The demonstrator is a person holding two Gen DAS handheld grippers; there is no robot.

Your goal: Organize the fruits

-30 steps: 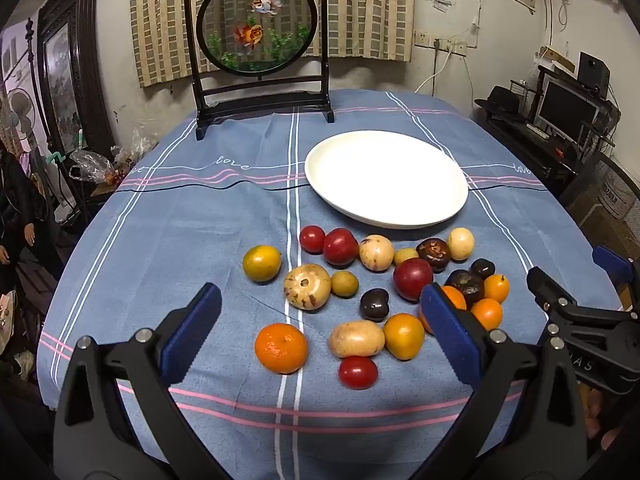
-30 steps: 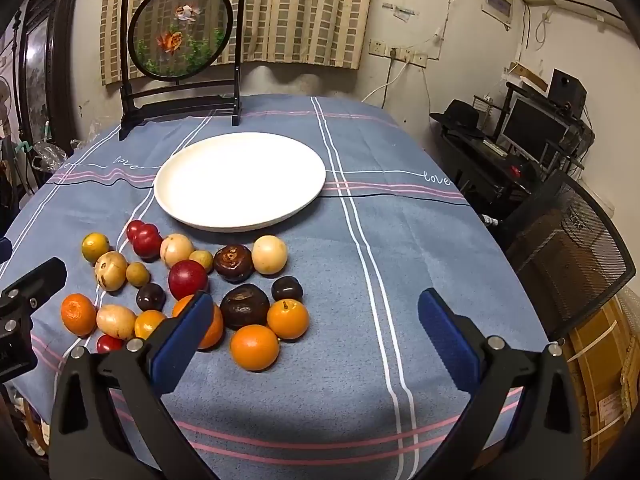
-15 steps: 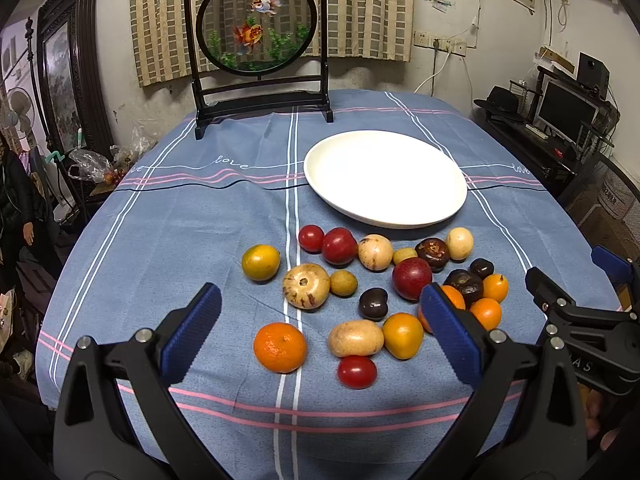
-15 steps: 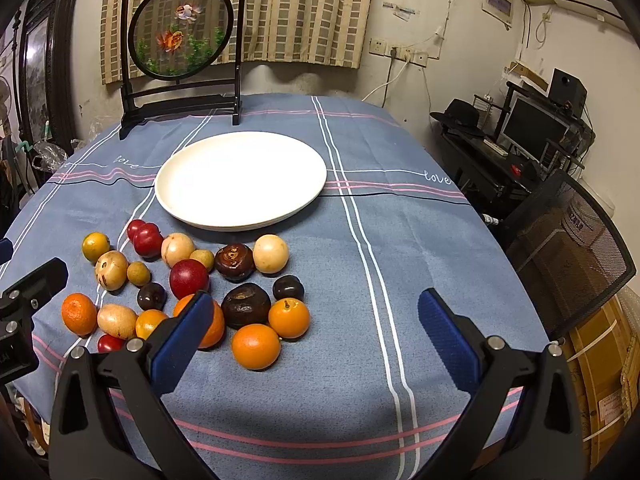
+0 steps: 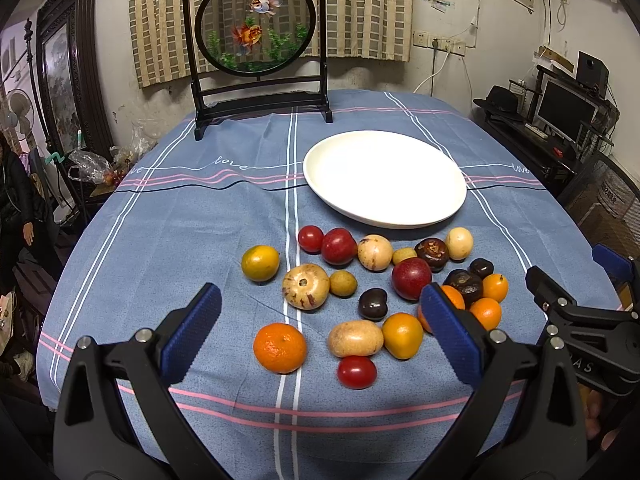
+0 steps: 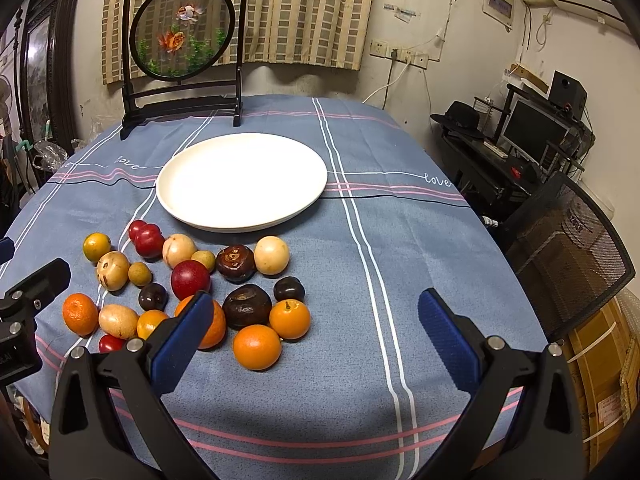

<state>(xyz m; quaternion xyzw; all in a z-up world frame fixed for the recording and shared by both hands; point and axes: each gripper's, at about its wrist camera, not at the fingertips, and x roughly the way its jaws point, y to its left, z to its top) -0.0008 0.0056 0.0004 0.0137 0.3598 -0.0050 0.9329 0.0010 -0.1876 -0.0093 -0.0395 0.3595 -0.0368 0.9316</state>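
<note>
Several loose fruits lie on the blue tablecloth: an orange mandarin (image 5: 280, 347), a red tomato (image 5: 356, 371), a tan potato-like fruit (image 5: 355, 338), a red plum (image 5: 411, 278), dark brown fruits (image 6: 247, 306) and oranges (image 6: 257, 347). An empty white plate (image 5: 384, 178) sits behind them; it also shows in the right wrist view (image 6: 242, 180). My left gripper (image 5: 320, 320) is open and empty above the near fruits. My right gripper (image 6: 314, 322) is open and empty, right of the pile.
A black-framed round goldfish screen (image 5: 258, 26) stands at the table's far edge. A mesh chair (image 6: 568, 248) and a desk with a monitor (image 6: 532, 128) stand to the right. The table's front edge lies just below the grippers.
Both grippers have drifted very slightly; the fruits and plate have not moved. Both stay open.
</note>
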